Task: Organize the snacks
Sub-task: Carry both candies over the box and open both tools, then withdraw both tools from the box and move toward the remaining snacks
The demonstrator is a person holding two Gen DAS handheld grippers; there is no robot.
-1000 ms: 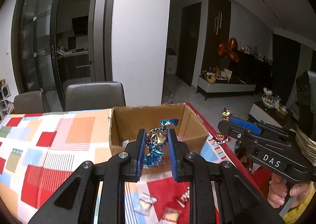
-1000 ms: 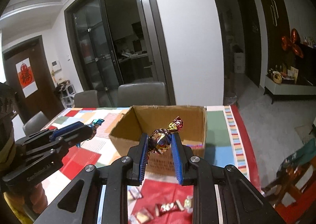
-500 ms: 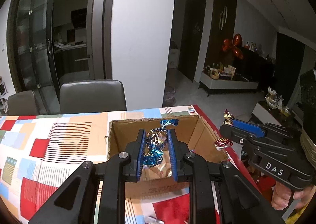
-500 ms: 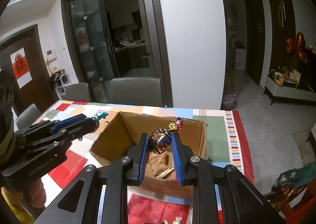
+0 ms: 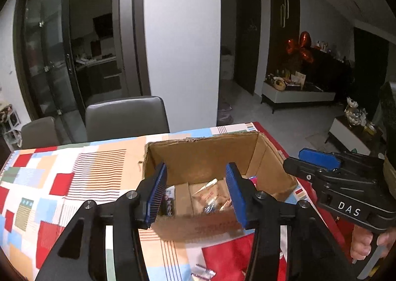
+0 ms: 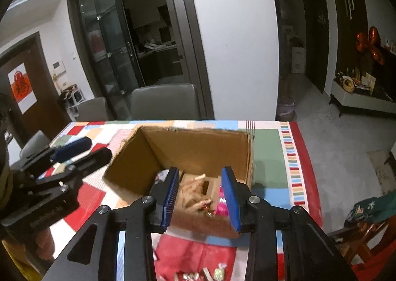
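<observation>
Left gripper [image 5: 196, 191] over the cardboard box [image 5: 212, 157]: fingers opening, gap empty. Right gripper [image 6: 200, 196] likewise: fingers opening, nothing gripped. Below and beyond both finger pairs, wrapped snacks [image 6: 198, 200] lie on the box floor; individual candies blurred, possibly one pink wrapper [image 6: 221, 205] by the right finger. Box stands on the patchwork-cloth table [image 5: 74, 182]. Loose snack packets [image 6: 217, 272] lie on the cloth beneath the fingers.

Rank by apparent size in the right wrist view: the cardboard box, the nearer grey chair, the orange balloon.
1. cardboard box, though nearness enlarges it.
2. nearer grey chair.
3. orange balloon, far away.
</observation>
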